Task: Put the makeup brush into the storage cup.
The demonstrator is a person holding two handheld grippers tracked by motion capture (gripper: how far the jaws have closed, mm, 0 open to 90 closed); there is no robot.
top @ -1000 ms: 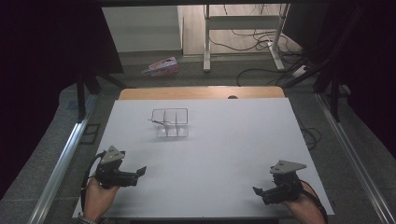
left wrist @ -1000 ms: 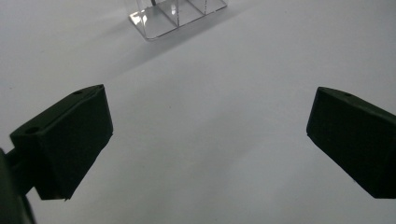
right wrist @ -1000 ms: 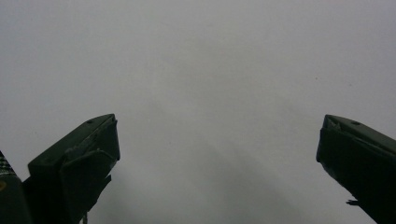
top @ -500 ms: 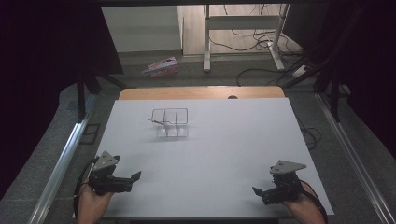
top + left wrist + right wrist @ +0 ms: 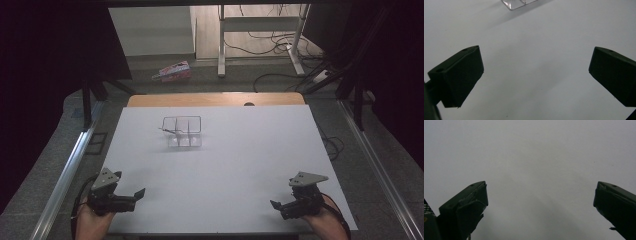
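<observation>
White table (image 5: pixel 230 165) under dim light, with a small clear box (image 5: pixel 182 132) of several compartments sitting toward its far left, a thin dark item lying across its near-left part. Well apart from it, the left tool (image 5: pixel 131 195) and right tool (image 5: pixel 278 206) rest at the near corners, each with jaws spread and holding nothing. Judging by this, the work has not begun; the next move calls for reaching forward to the box, the left tool being nearer.

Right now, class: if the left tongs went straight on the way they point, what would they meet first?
Probably the clear plastic divider box: the left tongs, open, face it across bare white table, though depth is unclear.
</observation>
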